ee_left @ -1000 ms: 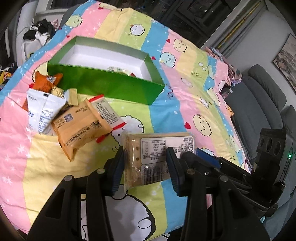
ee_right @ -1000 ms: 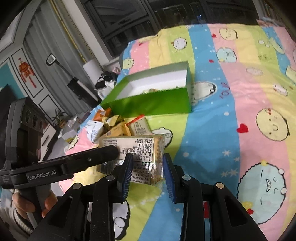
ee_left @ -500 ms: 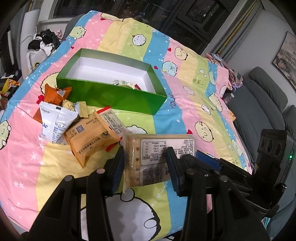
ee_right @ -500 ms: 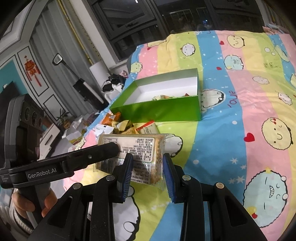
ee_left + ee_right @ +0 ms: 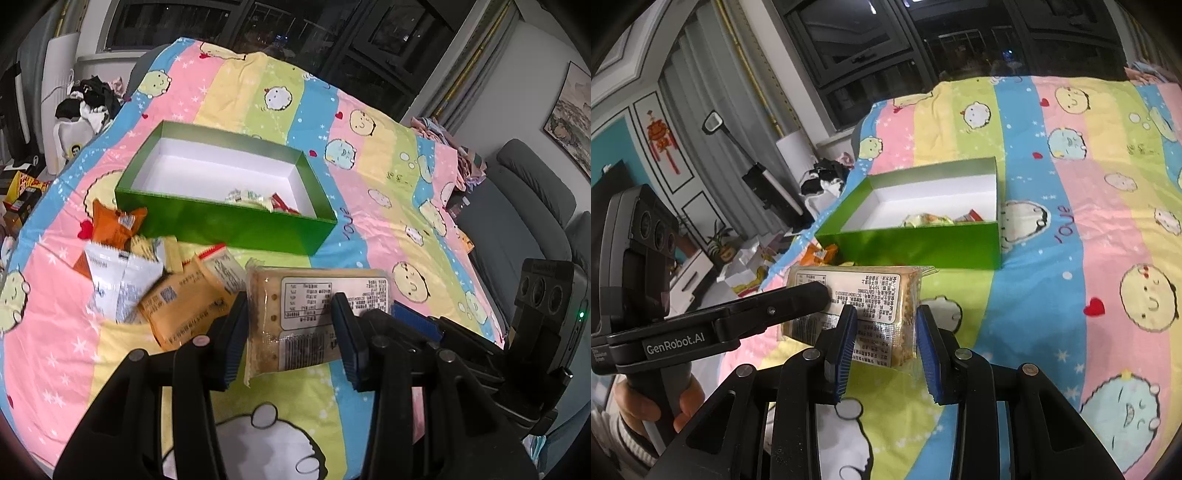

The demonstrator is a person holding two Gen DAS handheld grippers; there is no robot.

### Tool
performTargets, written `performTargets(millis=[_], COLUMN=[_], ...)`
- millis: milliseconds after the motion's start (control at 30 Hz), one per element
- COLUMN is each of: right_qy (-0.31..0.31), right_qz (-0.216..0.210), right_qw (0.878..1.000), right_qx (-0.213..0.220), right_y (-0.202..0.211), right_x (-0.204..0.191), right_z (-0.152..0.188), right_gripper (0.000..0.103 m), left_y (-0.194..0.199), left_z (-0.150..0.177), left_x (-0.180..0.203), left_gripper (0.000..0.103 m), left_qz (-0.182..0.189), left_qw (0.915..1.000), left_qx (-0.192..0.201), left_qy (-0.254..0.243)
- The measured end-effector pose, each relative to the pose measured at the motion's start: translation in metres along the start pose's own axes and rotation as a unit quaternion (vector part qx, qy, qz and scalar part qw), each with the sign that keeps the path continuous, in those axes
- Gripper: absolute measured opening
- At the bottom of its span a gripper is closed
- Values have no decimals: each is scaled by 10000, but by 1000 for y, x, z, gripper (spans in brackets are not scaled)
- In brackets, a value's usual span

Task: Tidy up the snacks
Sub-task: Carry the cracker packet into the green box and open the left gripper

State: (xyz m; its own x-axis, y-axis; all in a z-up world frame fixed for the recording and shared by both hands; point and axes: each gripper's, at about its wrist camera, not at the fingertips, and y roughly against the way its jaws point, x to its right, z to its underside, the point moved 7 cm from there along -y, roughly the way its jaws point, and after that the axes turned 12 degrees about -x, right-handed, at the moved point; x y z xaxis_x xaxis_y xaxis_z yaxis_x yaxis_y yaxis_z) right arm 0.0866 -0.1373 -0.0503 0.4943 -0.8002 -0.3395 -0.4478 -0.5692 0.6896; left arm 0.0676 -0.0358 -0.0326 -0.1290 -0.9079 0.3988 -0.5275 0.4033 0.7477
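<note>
A clear pack of crackers [image 5: 310, 295] with a white label hangs above the striped cartoon bedspread [image 5: 369, 192]. My left gripper [image 5: 291, 332] is shut on one end of it. My right gripper [image 5: 886, 343] is shut on the other end of the cracker pack [image 5: 871, 291]. Beyond the pack stands the open green box [image 5: 229, 221], white inside, with a few wrapped snacks [image 5: 255, 197] in its near right corner. In the right wrist view the green box [image 5: 916, 243] lies straight ahead. Several loose snack packets [image 5: 147, 280] are piled left of the pack, in front of the box.
A grey sofa [image 5: 517, 214] runs along the bed's right side. Clothes [image 5: 92, 99] are heaped past the far left corner. A hand [image 5: 646, 402] holds the left gripper's handle at the lower left of the right wrist view. Bare bedspread [image 5: 1089, 206] spreads right of the box.
Both grippers have risen with the cracker pack held between them. More of the box's inside and the far bedspread now shows.
</note>
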Motion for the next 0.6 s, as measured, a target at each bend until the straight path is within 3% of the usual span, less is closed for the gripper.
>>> performTargets(millis=[600], right_qy=[74], right_qz=[-46], right_qw=[9999], right_qx=[142], right_y=[-23], right_x=[5], right_z=[-42], right_gripper=[36], left_y=[-11], left_z=[-50], left_x=[-17], left_gripper=[42], left_qz=[-62], left_qw=[9998], left_qx=[183], left_qy=[46])
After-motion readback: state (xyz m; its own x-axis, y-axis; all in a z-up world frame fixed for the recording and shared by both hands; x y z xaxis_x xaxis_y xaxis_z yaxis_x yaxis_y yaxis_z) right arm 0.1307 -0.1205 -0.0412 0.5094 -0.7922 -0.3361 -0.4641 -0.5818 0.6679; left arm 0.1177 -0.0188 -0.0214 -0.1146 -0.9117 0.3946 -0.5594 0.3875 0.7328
